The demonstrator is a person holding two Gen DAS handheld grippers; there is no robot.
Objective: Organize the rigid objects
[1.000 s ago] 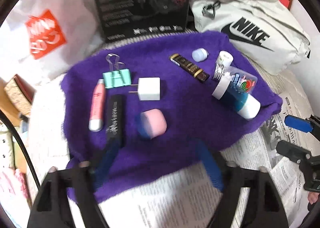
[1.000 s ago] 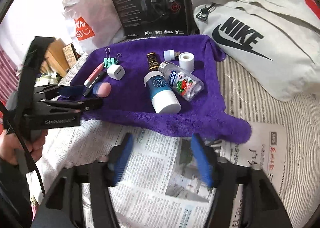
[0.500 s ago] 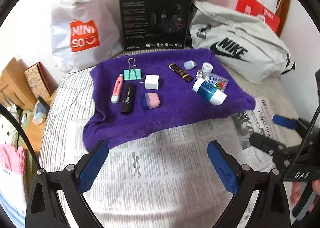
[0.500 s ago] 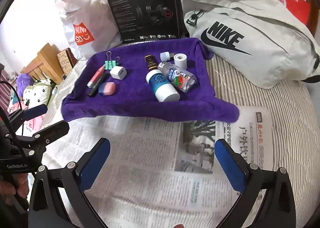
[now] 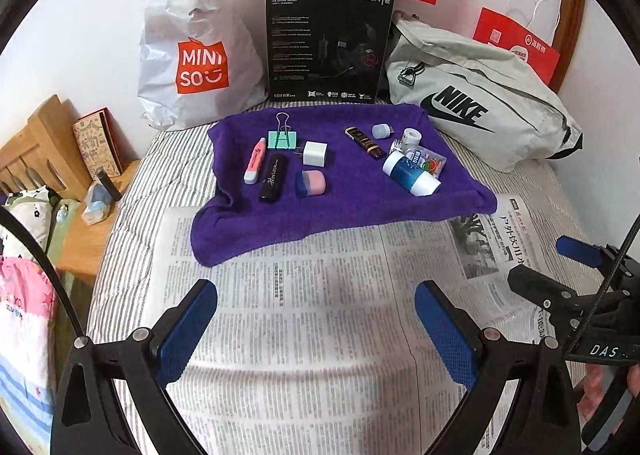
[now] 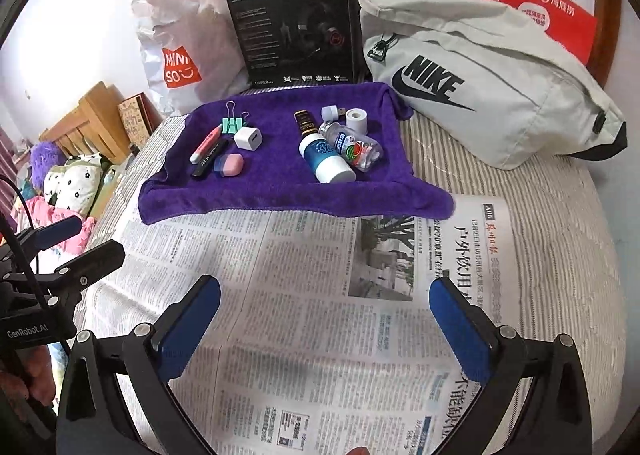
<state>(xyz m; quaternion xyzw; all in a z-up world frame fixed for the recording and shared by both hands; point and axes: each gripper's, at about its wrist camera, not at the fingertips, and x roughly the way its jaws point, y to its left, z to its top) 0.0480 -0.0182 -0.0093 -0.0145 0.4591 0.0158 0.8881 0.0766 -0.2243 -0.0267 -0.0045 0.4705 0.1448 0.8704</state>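
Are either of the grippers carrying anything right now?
No. The left gripper and right gripper both hang open over the newspaper, nothing between their pads.

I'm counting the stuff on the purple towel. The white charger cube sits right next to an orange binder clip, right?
Not quite. The binder clip is mint green, not orange, as the left wrist view shows. It does sit right next to the white charger cube on the purple towel.

Bedroom in a home. Work surface is a bed with grey-and-white striped sheet (image 5: 132, 215), newspaper (image 5: 320, 315) spread over it. Wooden headboard or bed frame (image 5: 36, 143) at left, beside soft toys and patterned bedding (image 6: 76, 179). Against the white wall: white plastic Miniso shopping bag (image 5: 192, 43), light grey Nike fabric bag (image 5: 480, 107), red paper carrier bag (image 5: 516, 43).
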